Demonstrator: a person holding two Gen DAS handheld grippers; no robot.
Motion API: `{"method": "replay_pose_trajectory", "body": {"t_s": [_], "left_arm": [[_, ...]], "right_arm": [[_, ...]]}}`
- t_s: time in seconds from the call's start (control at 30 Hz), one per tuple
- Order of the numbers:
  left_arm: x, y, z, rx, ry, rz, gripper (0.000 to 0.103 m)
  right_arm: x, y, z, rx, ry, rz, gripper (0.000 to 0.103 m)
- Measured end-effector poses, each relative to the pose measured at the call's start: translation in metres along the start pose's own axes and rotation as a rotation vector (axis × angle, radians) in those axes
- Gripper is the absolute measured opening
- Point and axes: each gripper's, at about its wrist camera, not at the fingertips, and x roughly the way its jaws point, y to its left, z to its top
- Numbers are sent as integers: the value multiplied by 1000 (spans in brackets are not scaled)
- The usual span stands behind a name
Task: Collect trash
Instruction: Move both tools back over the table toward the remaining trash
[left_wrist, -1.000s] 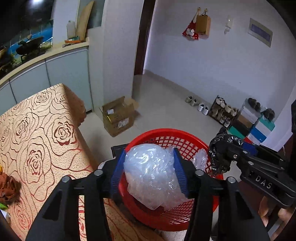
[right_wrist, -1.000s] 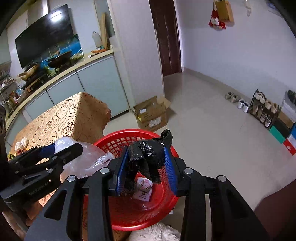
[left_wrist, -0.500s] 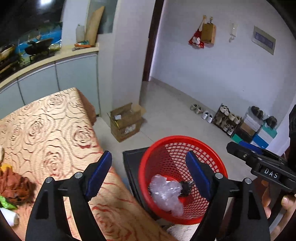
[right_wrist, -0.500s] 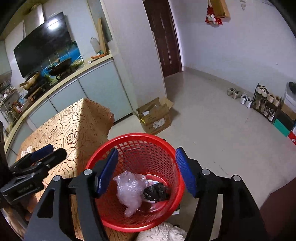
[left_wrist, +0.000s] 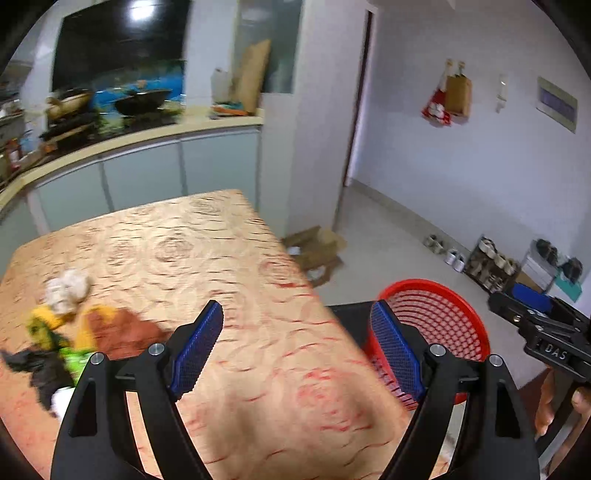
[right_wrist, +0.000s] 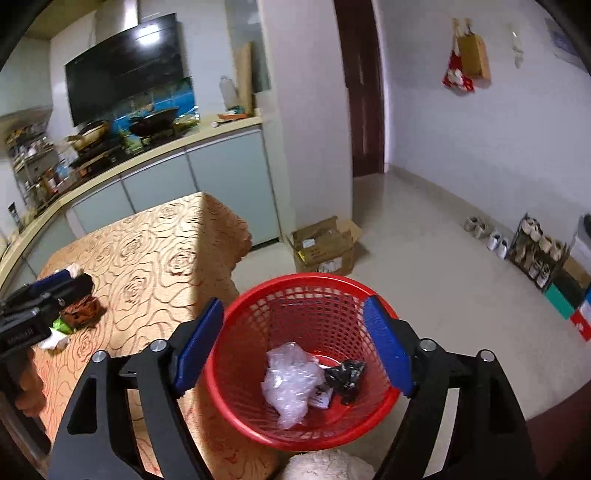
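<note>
Since earlier: both bags have left the jaws and now lie in the basket; the left hand-held gripper has swung away from the basket toward the table.
Left hand-held gripper (left_wrist: 297, 350): blue pads spread wide, nothing between them, only tablecloth behind the gap.
Right hand-held gripper (right_wrist: 293, 345): jaws opening, empty, framing the basket below; no pad touches the trash.
Red basket (right_wrist: 236, 406): round, mesh-walled plastic, on the floor just beside the table's near corner; in the left wrist view it sits at about 3 o'clock.
Clear plastic bag (right_wrist: 290, 380): crumpled, translucent white, on the basket bottom, left of centre.
Black bag (right_wrist: 345, 373): small, glossy, scrunched, touching the clear bag's right side; a bit of printed white paper shows beneath them, print too small to read.
Trash on table (left_wrist: 62, 332): blurred pile at about 9 o'clock in the left wrist view: a white wad, yellow and green wrappers, a brown scrap, a black piece.
Table (left_wrist: 207, 258): covered in a gold cloth with a rose pattern and red lines.
Writing: "DAS" in pale letters on the right hand-held gripper's body, seen from the left wrist; the lettering on the left one's body is too blurred to read.
Cardboard box (right_wrist: 325, 243): open, on the floor beyond the basket at about 12 o'clock; its labels are unreadable.
</note>
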Motion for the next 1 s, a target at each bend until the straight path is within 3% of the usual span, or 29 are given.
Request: {"method": "replay_pose_trajectory", "body": {"t_s": [0.47,0.73,1.0], "left_arm": [[-71,170,-19,-211,-32,295,81],[-77,204,-32,-276,-18,306,81],[-36,205,-40,-252,82,312,81]], "right_arm": [[-18,67,-7,-78,-1,107,77],[-19,86,-9,-85,18,147,77],[-15,97,-12,-91,43,177,77]]}}
